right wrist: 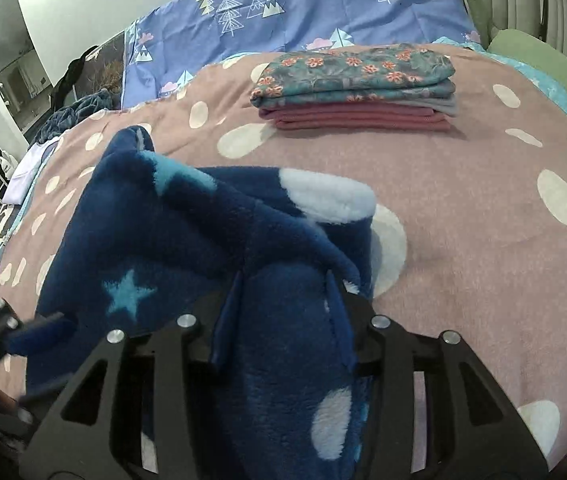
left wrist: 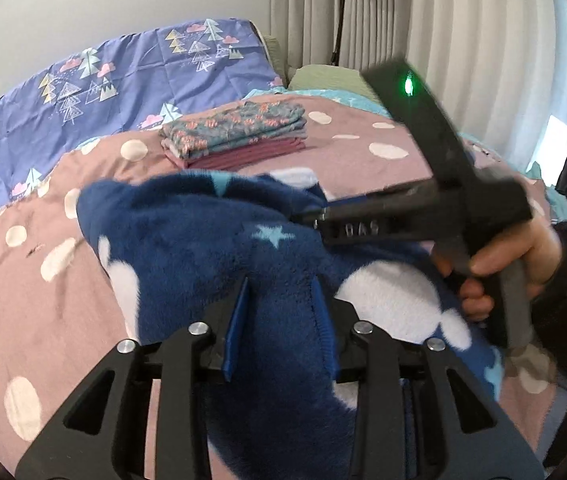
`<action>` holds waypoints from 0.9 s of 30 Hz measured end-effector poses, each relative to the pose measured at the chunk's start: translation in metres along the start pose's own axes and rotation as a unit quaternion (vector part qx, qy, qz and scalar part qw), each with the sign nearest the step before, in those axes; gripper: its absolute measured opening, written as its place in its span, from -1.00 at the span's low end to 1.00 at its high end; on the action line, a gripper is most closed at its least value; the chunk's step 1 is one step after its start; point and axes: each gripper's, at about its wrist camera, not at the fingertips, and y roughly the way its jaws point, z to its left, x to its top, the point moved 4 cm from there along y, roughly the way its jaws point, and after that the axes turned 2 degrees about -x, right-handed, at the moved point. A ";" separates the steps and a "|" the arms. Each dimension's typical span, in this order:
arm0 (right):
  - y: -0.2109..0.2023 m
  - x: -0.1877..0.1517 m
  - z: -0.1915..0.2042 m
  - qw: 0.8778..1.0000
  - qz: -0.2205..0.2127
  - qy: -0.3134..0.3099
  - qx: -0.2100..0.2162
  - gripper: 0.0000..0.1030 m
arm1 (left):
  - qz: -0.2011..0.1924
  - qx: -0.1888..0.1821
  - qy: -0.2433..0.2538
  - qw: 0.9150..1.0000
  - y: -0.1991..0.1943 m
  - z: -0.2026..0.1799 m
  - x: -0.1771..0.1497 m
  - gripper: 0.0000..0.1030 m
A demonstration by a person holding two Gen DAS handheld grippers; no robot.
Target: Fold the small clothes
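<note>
Left gripper tilts downward, jaws closed on a fold of fleece. Right gripper likewise angled down, fleece between its jaws; a hand in a dark sleeve grasps its handle

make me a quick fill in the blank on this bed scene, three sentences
1. The dark blue fleece garment carries light blue ____ and white patches.
2. The folded pile has a ____ piece on top, dark red ones beneath.
3. The bed cover is pink with white ____.

Missing words: stars; floral; dots
</note>
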 end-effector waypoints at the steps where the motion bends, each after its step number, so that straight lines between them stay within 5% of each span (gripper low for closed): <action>1: 0.001 0.003 -0.003 1.000 0.001 0.002 0.003 -0.15 | -0.010 0.011 -0.001 1.000 -0.007 0.006 0.009 -0.48; 6: -0.003 0.001 -0.008 1.000 -0.001 0.012 0.017 -0.14 | -0.048 0.065 -0.022 0.996 -0.013 0.050 0.049 -0.50; 8: -0.001 0.003 -0.007 1.000 -0.003 0.010 0.014 -0.14 | -0.020 0.084 -0.041 0.995 0.017 0.080 0.054 -0.50; 10: 0.000 0.003 -0.006 1.000 -0.004 0.012 0.016 -0.14 | 0.060 0.113 -0.047 0.991 0.074 0.111 0.029 -0.47; 13: 0.003 0.003 -0.008 1.000 -0.001 0.026 0.016 -0.14 | 0.032 0.063 -0.117 0.991 0.083 0.130 0.015 -0.47; 15: 0.002 0.003 -0.006 1.000 -0.004 0.018 0.013 -0.14 | 0.036 0.088 -0.076 0.993 0.080 0.120 0.016 -0.46; 23: 0.000 0.002 -0.007 1.000 -0.010 0.017 0.015 -0.13 | 0.014 0.080 -0.083 0.993 0.037 0.113 0.030 -0.39; 27: 0.001 0.002 -0.009 1.000 -0.009 0.021 0.020 -0.13 | -0.028 0.007 -0.094 0.995 -0.004 0.091 0.029 -0.39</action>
